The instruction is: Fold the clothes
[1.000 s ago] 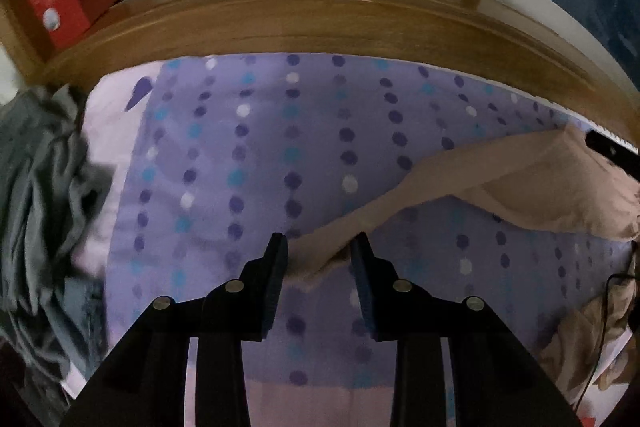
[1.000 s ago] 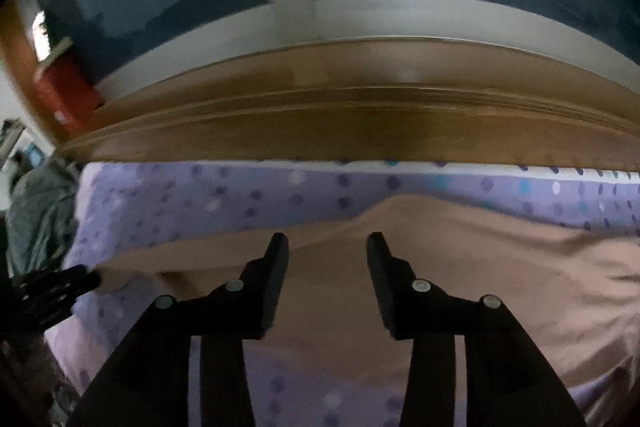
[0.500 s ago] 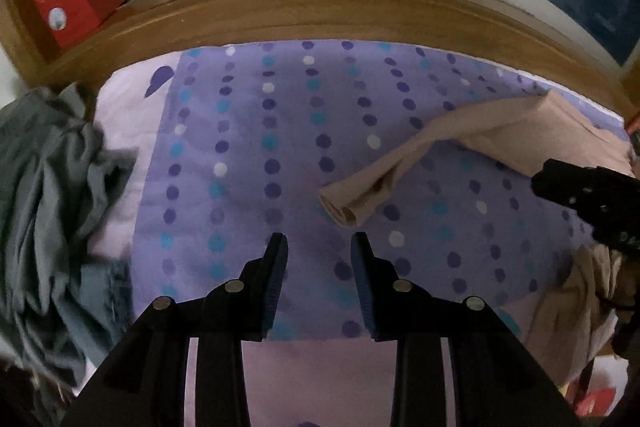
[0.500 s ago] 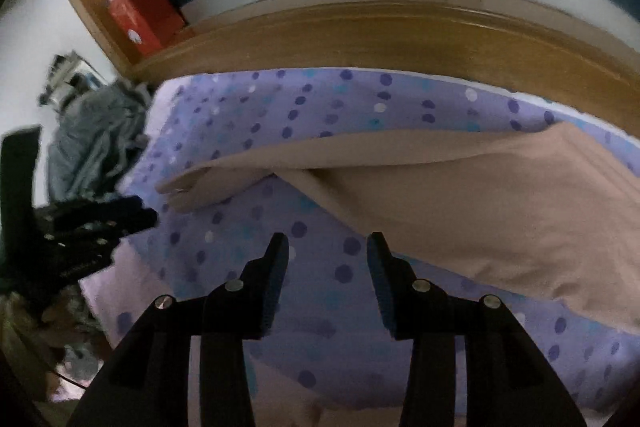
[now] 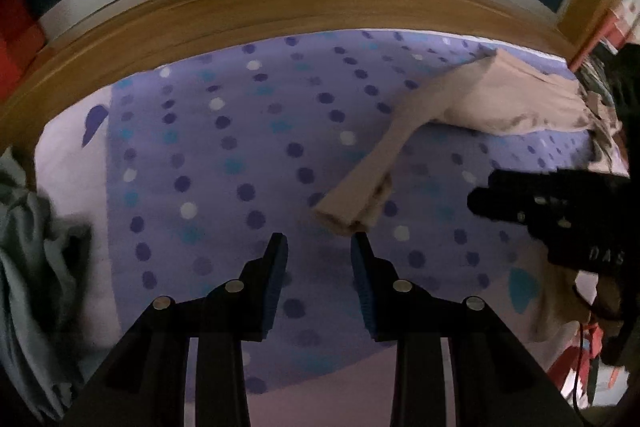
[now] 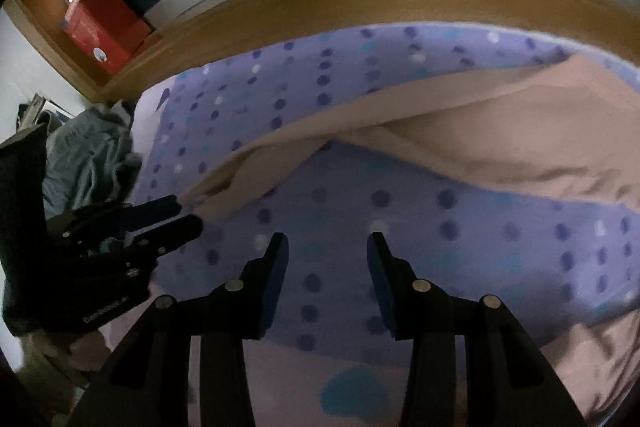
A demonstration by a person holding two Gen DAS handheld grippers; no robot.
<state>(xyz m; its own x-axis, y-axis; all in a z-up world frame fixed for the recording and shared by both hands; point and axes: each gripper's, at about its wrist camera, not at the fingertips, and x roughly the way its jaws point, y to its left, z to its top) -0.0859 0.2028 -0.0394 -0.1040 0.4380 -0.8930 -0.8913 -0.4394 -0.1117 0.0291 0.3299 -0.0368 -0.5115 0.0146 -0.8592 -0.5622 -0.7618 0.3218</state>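
A beige long-sleeved garment (image 5: 512,99) lies on the purple dotted bedspread (image 5: 224,155), its body at the far right. One sleeve (image 5: 360,195) stretches toward me and ends just ahead and to the right of my left gripper (image 5: 318,241). That gripper is open with nothing between its fingers. In the right wrist view the garment (image 6: 500,131) lies beyond my right gripper (image 6: 328,241), which is open and empty over bare bedspread. The sleeve end (image 6: 224,187) reaches the left gripper (image 6: 132,223) at the left. The right gripper (image 5: 540,203) shows at the right edge of the left wrist view.
A crumpled grey garment (image 5: 28,259) is heaped at the left side of the bed. A wooden ledge (image 5: 280,7) under a dark window runs along the far side, with a red box (image 6: 104,31) on it. Cables and clutter (image 5: 588,339) hang off the right edge.
The left gripper has drawn back from the sleeve end, which now lies on the bedspread ahead of it. The right gripper has pulled back off the garment's body to bare bedspread.
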